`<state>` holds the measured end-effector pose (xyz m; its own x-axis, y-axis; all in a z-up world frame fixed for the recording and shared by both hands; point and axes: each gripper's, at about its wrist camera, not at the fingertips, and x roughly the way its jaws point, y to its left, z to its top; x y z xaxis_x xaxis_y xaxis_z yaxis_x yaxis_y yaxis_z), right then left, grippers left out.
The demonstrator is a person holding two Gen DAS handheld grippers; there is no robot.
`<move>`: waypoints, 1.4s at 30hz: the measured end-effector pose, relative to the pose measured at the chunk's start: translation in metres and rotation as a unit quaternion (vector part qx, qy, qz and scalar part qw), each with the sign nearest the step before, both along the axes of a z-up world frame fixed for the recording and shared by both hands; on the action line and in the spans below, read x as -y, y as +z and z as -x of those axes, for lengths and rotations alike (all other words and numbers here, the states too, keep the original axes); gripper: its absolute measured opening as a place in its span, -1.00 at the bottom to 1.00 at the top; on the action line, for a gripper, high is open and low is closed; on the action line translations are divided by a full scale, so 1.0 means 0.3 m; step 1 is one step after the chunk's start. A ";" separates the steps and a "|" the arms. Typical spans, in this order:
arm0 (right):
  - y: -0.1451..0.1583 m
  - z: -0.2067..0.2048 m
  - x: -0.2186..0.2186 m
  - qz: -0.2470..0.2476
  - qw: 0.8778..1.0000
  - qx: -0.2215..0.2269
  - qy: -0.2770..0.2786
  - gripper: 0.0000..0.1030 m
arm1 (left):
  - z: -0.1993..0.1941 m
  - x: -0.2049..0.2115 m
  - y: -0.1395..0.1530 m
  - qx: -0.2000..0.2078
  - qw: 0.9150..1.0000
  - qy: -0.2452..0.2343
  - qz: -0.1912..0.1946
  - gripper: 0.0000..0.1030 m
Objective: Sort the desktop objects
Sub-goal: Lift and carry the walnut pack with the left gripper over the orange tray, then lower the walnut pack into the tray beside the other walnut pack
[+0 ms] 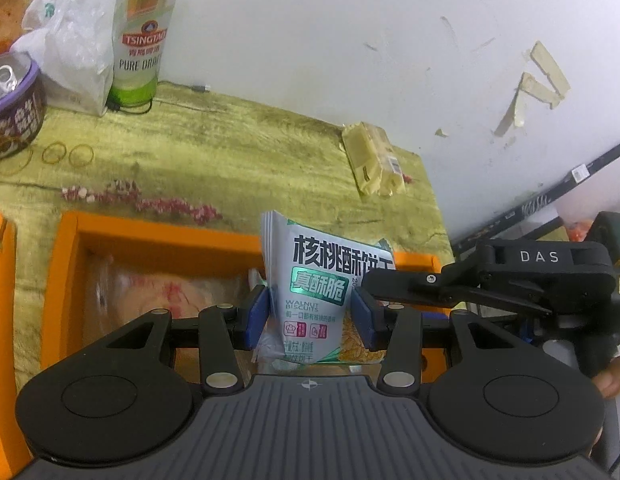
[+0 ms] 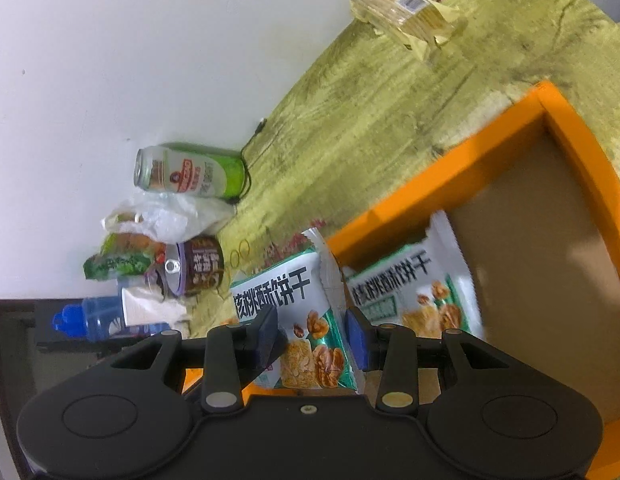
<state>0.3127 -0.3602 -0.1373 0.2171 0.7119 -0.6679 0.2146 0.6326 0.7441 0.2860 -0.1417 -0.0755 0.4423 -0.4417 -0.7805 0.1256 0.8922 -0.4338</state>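
My left gripper [image 1: 310, 312] is shut on a white and green walnut biscuit packet [image 1: 318, 264], held upright between the blue pads over an orange box [image 1: 149, 232]. A pinkish plastic-wrapped item [image 1: 157, 296] lies inside that box. From the right, the black right gripper [image 1: 374, 284] reaches in just behind this packet. In the right wrist view, my right gripper [image 2: 313, 336] is shut on a matching walnut biscuit packet [image 2: 285, 292] at the orange box [image 2: 430, 168] rim. A second such packet [image 2: 414, 292] shows over the box; what holds it is hidden.
A green beer can [image 1: 143, 40], a plastic bag [image 1: 73, 48], a purple-lidded tin [image 1: 13, 96] and rubber bands [image 1: 67, 154] sit along the wall. A yellow biscuit pack [image 1: 374, 160] lies near the table's far right edge. Another orange box edge [image 1: 1, 320] is at left.
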 end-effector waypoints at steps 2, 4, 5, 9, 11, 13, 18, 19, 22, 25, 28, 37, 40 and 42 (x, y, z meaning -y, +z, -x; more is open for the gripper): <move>0.000 0.021 0.016 0.001 1.000 0.002 0.005 -0.28 | 0.028 0.014 -0.003 0.001 1.000 0.001 -0.002 -0.13; -0.004 0.042 0.032 0.001 1.000 0.003 0.008 -0.28 | 0.055 0.026 -0.005 0.000 1.000 0.002 -0.003 -0.13; -0.008 0.053 0.040 0.000 1.000 0.002 0.009 -0.28 | 0.067 0.032 -0.007 0.000 1.000 0.002 -0.003 -0.13; -0.020 0.084 0.060 0.000 1.000 0.001 0.013 -0.28 | 0.108 0.049 -0.017 -0.001 1.000 0.004 -0.008 -0.13; -0.025 0.098 0.066 0.001 1.000 0.001 0.017 -0.28 | 0.128 0.058 -0.023 -0.002 1.000 0.005 -0.010 -0.13; -0.031 0.111 0.073 0.004 1.000 0.002 0.022 -0.28 | 0.145 0.062 -0.031 -0.003 1.000 0.009 -0.011 -0.13; -0.048 0.136 0.081 0.010 0.999 0.001 0.035 -0.28 | 0.181 0.068 -0.057 -0.009 1.000 0.014 -0.013 -0.13; -0.054 0.141 0.082 0.011 0.999 0.000 0.037 -0.28 | 0.188 0.070 -0.065 -0.011 1.000 0.015 -0.014 -0.13; -0.073 0.155 0.087 0.015 0.999 -0.004 0.041 -0.28 | 0.205 0.073 -0.087 -0.019 1.000 0.018 -0.015 -0.13; -0.091 0.170 0.088 0.022 0.999 -0.010 0.047 -0.28 | 0.220 0.076 -0.108 -0.028 0.999 0.018 -0.016 -0.13; -0.105 0.179 0.090 0.030 0.998 -0.012 0.055 -0.28 | 0.233 0.086 -0.127 -0.035 0.999 0.017 -0.020 -0.13; -0.141 0.200 0.095 0.047 0.996 -0.019 0.072 -0.28 | 0.262 0.111 -0.186 -0.055 0.998 0.018 -0.026 -0.13; -0.157 0.203 0.098 0.052 0.995 -0.022 0.077 -0.28 | 0.266 0.111 -0.205 -0.062 0.998 0.019 -0.025 -0.13; -0.171 0.204 0.099 0.053 0.995 -0.027 0.079 -0.28 | 0.268 0.111 -0.216 -0.068 0.997 0.018 -0.028 -0.13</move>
